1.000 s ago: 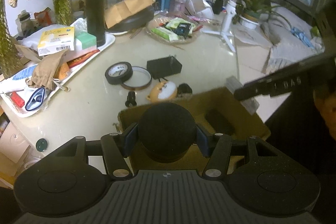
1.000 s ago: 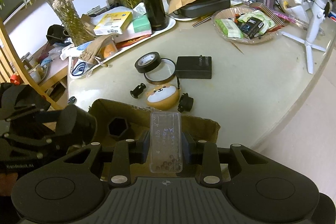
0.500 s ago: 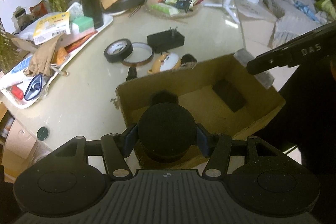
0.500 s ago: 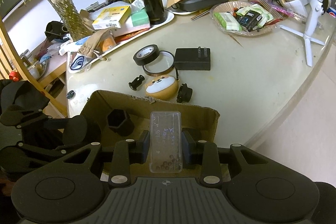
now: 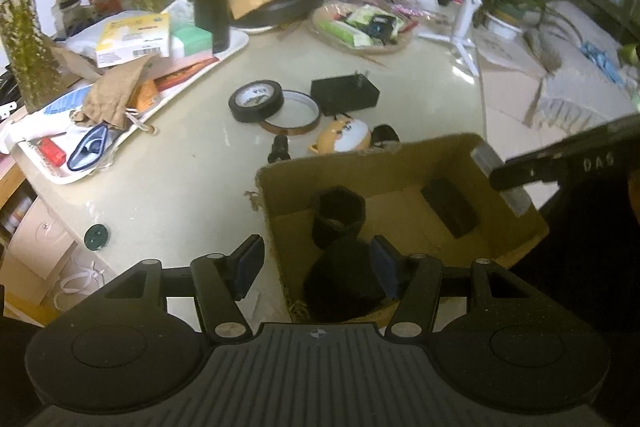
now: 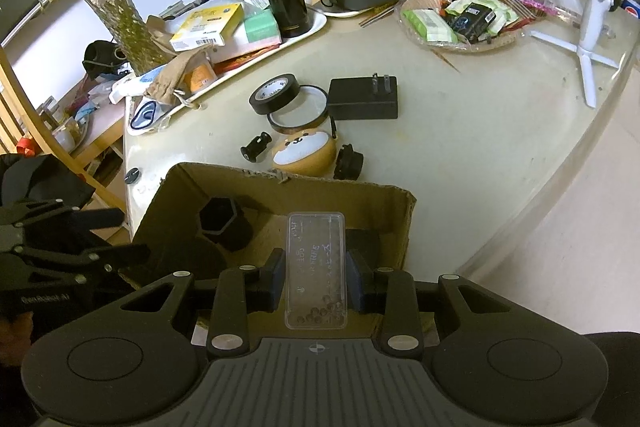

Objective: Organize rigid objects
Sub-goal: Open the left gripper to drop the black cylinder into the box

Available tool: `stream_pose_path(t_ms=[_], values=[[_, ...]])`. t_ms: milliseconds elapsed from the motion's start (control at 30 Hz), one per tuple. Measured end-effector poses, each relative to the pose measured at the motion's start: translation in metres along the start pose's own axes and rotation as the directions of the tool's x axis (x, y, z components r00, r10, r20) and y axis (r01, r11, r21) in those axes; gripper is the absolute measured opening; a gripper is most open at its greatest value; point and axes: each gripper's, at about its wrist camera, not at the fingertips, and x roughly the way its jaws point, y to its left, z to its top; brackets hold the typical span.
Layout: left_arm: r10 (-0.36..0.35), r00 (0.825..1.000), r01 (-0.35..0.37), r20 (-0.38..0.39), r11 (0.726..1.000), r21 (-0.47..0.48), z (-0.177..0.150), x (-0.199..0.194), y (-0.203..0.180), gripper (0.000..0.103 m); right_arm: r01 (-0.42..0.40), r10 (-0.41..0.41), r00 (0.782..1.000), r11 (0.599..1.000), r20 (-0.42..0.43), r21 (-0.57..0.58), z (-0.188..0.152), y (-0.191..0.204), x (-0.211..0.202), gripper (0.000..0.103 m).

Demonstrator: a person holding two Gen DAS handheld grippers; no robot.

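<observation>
1. Table (image 5: 180, 187): one pale, glossy top. It carries the box and the loose items.

2. Cardboard box (image 5: 400, 155): one, open at the top, standing at the near edge of the table. Both of my grippers are over it.

3. Box contents: three dark items.
- One black round object (image 5: 344, 283) in the near corner.
- One black hexagonal container (image 5: 338, 211), upright and just behind the round object.
- One black rectangular block (image 5: 450, 207), lying flat toward the right wall.

4. Loose items on the table beyond the box: six.
- One black power adapter (image 6: 364, 99), prongs up.
- One dog-faced case (image 6: 304, 155), just beside the far wall of the box.
- One black tape roll (image 6: 276, 93).
- One amber tape ring (image 6: 298, 113), partly under the black tape roll.
- Two small black parts (image 6: 256, 145), one on each side of the dog-faced case.

5. Left gripper (image 5: 316, 267): jaws spread. The round object lies between them. The left pad stands clear of it; whether the right pad touches it I cannot tell.

6. Right gripper (image 6: 316, 271): jaws pressed onto one clear plastic case (image 6: 316, 247), pinched by its long sides above the box interior. Small dark beads sit at the near end of the case.
</observation>
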Motion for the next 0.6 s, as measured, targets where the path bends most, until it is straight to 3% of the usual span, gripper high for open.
stream_pose_path(t_ms=[400,600], values=[[0.008,1.0,-0.009,-0.006,0.994,-0.106,-0.005,0.002,0.02,0.058,0.0,0.001,0.999,1.0,-0.036,0.016,-0.002,0.002,0.016,0.035],[0.009,1.0,-0.009,-0.006,0.995,-0.103,-0.006,0.003,0.019,0.058,-0.005,0.005,0.999,1.0,-0.042,0.014,0.004,0.008,0.022,0.035]])
